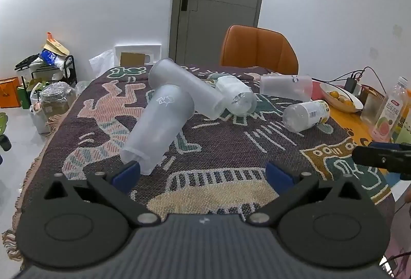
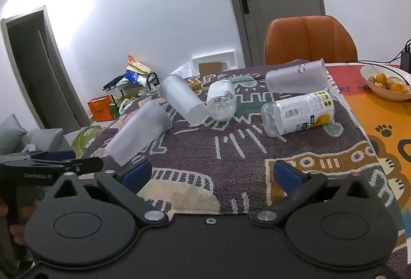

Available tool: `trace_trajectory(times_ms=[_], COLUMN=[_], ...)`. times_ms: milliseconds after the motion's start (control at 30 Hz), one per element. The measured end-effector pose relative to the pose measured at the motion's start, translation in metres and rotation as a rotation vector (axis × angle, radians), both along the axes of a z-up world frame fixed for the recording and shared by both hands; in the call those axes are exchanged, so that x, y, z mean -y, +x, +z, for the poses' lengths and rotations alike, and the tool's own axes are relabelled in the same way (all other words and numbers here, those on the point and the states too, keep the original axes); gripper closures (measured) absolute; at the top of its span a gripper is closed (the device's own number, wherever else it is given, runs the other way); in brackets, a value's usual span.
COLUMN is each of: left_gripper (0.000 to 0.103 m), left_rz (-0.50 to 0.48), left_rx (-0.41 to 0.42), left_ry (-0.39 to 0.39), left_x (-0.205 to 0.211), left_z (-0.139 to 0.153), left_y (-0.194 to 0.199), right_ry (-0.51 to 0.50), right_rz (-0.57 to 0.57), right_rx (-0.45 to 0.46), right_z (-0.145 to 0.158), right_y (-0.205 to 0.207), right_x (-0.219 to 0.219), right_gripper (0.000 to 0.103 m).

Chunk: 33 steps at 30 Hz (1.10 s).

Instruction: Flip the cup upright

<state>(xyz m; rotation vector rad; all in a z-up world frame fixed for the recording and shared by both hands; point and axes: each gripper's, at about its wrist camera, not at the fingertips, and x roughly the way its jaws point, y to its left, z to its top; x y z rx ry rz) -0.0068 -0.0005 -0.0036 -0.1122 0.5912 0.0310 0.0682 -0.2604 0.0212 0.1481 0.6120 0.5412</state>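
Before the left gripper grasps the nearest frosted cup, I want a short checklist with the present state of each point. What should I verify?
1. Left gripper jaws wide open: ok.
2. Nearest frosted cup lies on its side on the patterned cloth, not yet upright: ok as a target.
3. Cup between the jaws: not ok; its narrow end is at the left blue pad only.
4. Nothing rests on this cup: cannot tell; the second frosted cup lies just behind its rim.
5. Right gripper open and holding nothing: ok.
6. Bare cloth to stand the cup in front of the jaws: ok.
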Motion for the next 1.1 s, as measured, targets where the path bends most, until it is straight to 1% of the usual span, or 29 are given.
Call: trace_trajectory(times_ms=[100,167,267,500,1100], left_gripper=[0.0,0.0,0.0,0.0,0.0], left_rz=[0.002,0.002,0.001,0.007,-0.012], left_rx=[-0.001,-0.003,-0.008,-0.011,-0.016], left_ry=[-0.001,0.0,0.003,0.002,0.011], left_x=[0.003,0.003,0.003,0.002,0.009], left_z=[0.0,0.0,-0.002,-0.002,-0.005], left_y=[-0.002,-0.004,-0.003,0.0,-0.001], right_ry=[-0.006,-0.007,-0.002,-0.013,-0.022], right_rz=[0.002,0.003,-0.007,-0.015,-0.024], right_rx=[0.001,0.0,0.008,-0.001,-0.004], right_z=[-0.001,-0.001,-0.003,-0.006,-0.008], right_y=[-0.02,-0.04,-0.044,-0.042,-0.042], right_x=[-0.005,-0.01,-0.011,-0.012,-0.01], right_gripper=[0.0,0.0,0.0,0.0,0.0])
